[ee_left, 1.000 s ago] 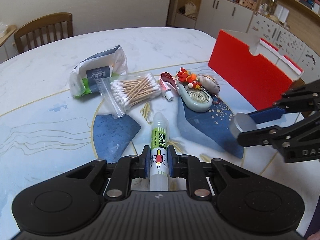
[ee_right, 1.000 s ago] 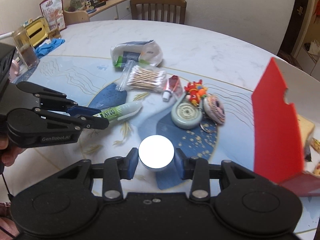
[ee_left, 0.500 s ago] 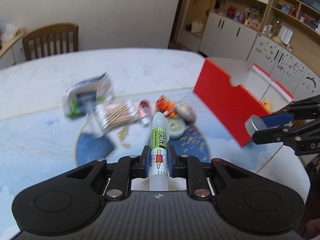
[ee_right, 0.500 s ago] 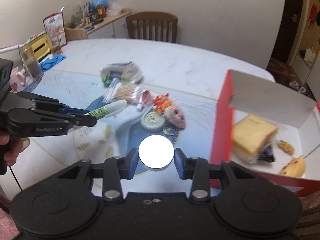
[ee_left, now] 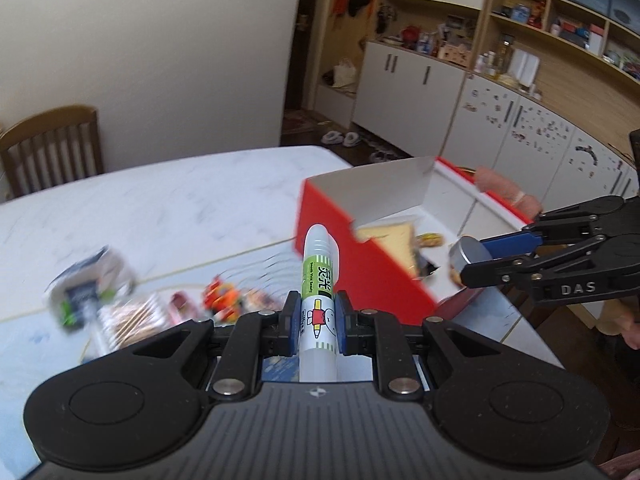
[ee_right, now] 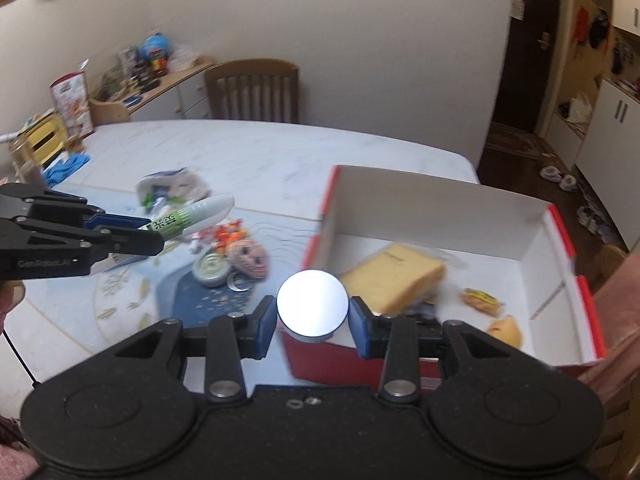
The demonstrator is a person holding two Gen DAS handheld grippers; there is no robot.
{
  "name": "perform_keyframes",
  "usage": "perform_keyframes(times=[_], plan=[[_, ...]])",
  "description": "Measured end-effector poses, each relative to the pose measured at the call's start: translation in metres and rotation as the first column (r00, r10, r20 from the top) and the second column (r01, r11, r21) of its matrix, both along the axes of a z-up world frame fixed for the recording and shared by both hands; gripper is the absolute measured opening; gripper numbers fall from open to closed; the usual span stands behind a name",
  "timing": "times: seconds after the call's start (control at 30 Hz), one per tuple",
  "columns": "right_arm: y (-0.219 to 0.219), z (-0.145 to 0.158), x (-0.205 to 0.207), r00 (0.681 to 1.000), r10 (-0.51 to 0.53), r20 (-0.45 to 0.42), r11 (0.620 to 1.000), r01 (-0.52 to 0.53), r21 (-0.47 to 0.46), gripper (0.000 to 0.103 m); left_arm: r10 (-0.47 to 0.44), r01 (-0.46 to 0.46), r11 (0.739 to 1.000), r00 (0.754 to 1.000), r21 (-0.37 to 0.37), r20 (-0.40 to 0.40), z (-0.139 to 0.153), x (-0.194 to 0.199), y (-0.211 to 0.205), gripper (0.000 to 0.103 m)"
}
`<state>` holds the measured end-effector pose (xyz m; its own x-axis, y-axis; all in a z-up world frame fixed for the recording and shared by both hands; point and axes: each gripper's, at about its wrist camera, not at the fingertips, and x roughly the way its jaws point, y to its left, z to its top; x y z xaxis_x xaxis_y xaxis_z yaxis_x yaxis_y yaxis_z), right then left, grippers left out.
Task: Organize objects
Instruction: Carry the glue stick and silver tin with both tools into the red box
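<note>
The glue stick (ee_left: 318,300) is clamped in the left tongs (ee_left: 318,318), its long axis running forward along the fingers, cap end away; the round silver tin (ee_right: 312,303) is gripped across its width by the right tongs (ee_right: 312,320); both are carried clear of the desk (ee_right: 248,156). Just beyond and below the tin lies the open red box (ee_right: 440,208), so the right hand is judged nearer, with the left tongs still short of the box's red wall. Inside, a tan block (ee_right: 394,276) and small wrapped pieces (ee_right: 482,300) are seen; a bare patch of floor is probably needed for each drop. Farther off, blurred clutter remains on the pale marbled desk; beyond, a wooden chair (ee_right: 252,90) and cupboards are seen.
</note>
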<state>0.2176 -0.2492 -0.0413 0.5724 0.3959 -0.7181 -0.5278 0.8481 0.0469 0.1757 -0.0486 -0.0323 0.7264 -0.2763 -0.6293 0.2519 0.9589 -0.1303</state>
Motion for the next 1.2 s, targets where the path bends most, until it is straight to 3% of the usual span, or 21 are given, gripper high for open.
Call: perform_keyframes(times=[0.33, 0.63, 1.03, 1.2], plan=[[-0.06, -0.003, 0.024, 0.994, -0.11, 0.002, 0.994, 0.11, 0.021, 0.037, -0.114, 0.114, 0.993, 0.993, 0.025, 0.016, 0.007, 0.031, -0.071, 0.016], [-0.097, -0.013, 0.06, 0.984, -0.178, -0.025, 0.984, 0.178, 0.015, 0.037, -0.173, 0.175, 0.983, 0.984, 0.049, -0.039, -0.002, 0.062, -0.121, 0.016], [-0.11, -0.035, 0.124, 0.969, -0.231, -0.091, 0.973, 0.231, -0.011, 0.038, -0.234, 0.251, 0.954, 0.965, 0.166, -0.119, -0.029, 0.103, -0.18, 0.016], [-0.106, -0.055, 0.147, 0.96, -0.246, -0.137, 0.969, 0.242, -0.046, 0.038, -0.234, 0.265, 0.949, 0.956, 0.174, -0.177, -0.043, 0.125, -0.195, 0.016]])
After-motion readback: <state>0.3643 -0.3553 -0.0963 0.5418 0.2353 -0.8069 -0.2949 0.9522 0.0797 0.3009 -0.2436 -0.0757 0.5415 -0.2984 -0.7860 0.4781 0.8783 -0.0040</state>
